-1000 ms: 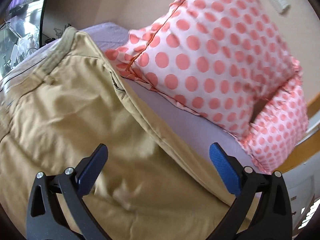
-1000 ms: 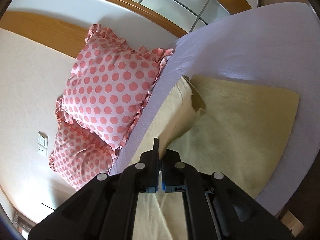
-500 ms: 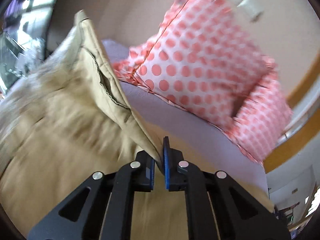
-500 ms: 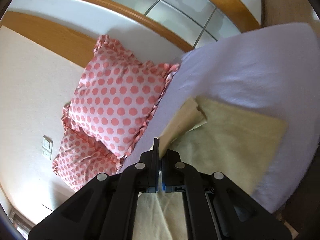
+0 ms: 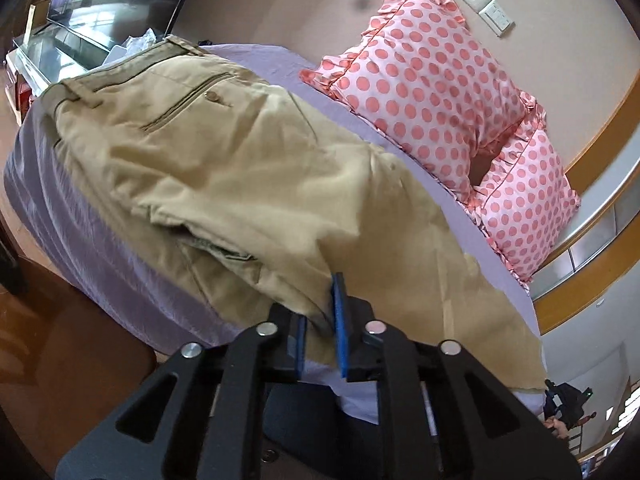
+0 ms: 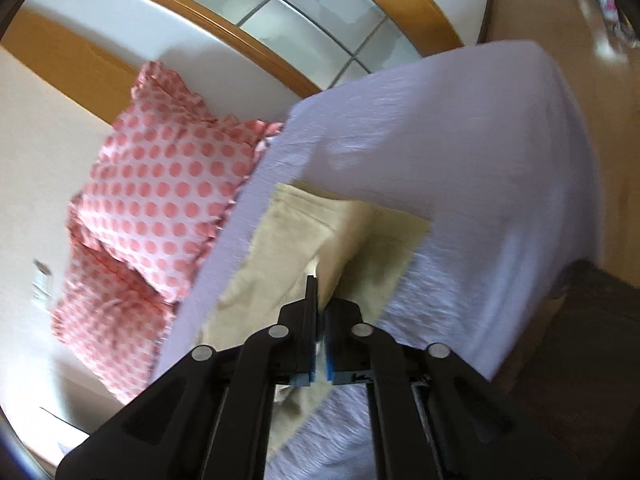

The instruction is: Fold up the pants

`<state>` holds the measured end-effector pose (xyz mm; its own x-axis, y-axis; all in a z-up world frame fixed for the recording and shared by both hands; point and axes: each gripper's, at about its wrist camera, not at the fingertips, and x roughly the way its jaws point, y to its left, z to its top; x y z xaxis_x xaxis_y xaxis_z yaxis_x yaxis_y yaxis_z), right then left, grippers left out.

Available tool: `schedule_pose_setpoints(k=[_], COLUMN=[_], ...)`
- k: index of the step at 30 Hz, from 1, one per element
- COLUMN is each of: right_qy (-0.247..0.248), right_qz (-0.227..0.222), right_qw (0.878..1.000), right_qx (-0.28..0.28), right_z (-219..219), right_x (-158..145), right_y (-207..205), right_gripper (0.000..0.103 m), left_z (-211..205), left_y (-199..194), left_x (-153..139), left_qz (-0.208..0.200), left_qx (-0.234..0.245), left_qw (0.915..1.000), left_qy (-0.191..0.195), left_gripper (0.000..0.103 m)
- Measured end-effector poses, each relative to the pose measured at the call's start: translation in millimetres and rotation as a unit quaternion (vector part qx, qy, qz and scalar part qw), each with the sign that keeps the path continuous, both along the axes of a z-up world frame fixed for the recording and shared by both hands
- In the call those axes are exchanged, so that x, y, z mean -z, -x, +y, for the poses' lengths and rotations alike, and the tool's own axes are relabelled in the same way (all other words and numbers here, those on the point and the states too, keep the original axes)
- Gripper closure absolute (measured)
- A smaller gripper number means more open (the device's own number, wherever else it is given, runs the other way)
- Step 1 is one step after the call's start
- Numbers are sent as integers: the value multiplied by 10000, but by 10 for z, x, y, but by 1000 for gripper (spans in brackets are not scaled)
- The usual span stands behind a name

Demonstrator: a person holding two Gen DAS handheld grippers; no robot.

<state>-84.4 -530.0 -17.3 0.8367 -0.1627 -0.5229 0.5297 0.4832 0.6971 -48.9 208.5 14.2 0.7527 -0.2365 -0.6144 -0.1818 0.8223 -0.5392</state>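
1. Two grips noted: left gripper (image 5: pixel 322 330) pinched shut on a bunched fold of the pants (image 5: pixel 248 168); right gripper (image 6: pixel 319 330) clamped on a leg edge — likely to carry one half over.
2. Pants lie on the bed sheet (image 6: pixel 460 128).
3. Pillows (image 5: pixel 432 80) lean beyond, against the wall.

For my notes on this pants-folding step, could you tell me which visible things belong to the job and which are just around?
In the job: khaki pants, left gripper, right gripper.

Just around: polka-dot pillows, lilac bedsheet, wall sockets.
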Motion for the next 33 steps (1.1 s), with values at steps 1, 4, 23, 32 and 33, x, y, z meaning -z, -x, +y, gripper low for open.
schedule_pose_setpoints(k=[1, 4, 23, 32, 33], right_qy=[121, 571, 1831, 2584, 2801], right_qz=[22, 23, -823, -563, -263], right_qw=[9999, 9973, 9669, 7572, 7378], right_qx=[105, 456, -1577, -5973, -6135], right_z=[4, 19, 1054, 4144, 4332], right_x=[-18, -90, -708, -578, -445], right_y=[46, 158, -691, -1336, -1304], right_gripper=[68, 32, 97, 82, 69], left_z=[0, 17, 411, 391, 393], left_y=[30, 168, 566, 585, 578], left_x=[-1, 19, 139, 172, 177], left_qz=[-54, -242, -656, -509, -475], left_qx=[-25, -89, -673, -702, -693], left_qw=[10000, 9997, 9946, 9957, 9960], left_qy=[-25, -11, 442, 331, 294], left_gripper=[83, 75, 44, 28, 26])
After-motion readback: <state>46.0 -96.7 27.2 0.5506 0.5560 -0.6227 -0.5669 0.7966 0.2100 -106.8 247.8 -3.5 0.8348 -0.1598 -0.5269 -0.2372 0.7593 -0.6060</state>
